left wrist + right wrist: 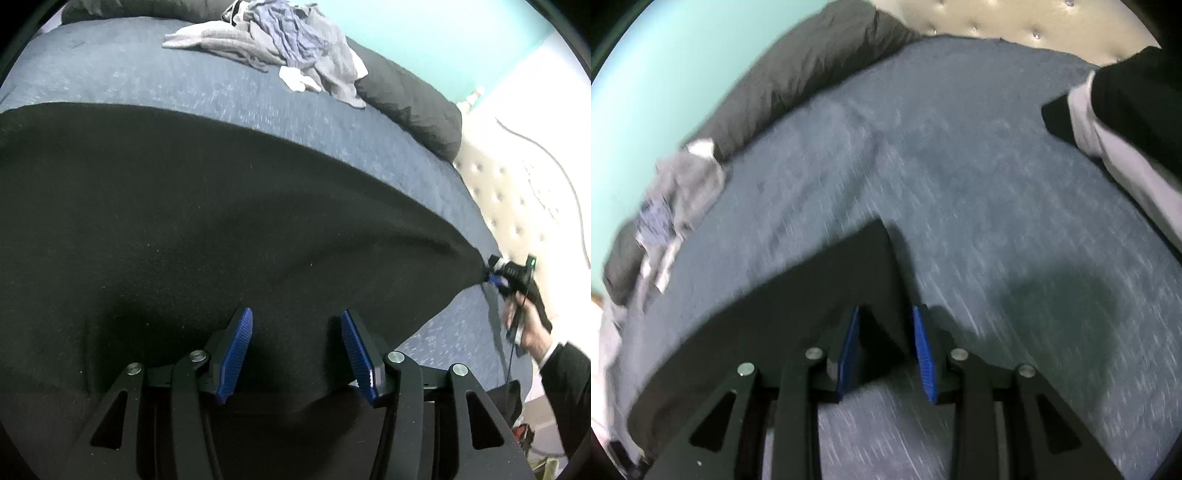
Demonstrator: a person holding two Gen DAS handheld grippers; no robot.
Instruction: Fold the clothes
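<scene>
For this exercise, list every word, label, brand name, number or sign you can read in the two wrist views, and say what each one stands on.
No readable text in either view.
Left hand-held gripper, black garment, blue bedspread: no lettering shows.
Right hand-held gripper: no markings; in the left wrist view it shows only a green light, not a sign.
Pile of unfolded clothes: no print legible.
The right wrist view is motion-blurred, so fine print there could not be read.

The left tongs (296, 354) stand with their blue pads spread wide apart, nothing between them. The right tongs (887, 352) are closed on a corner of black cloth (875, 280), gripped by a hand (524, 321) in a dark sleeve (569, 373).
</scene>
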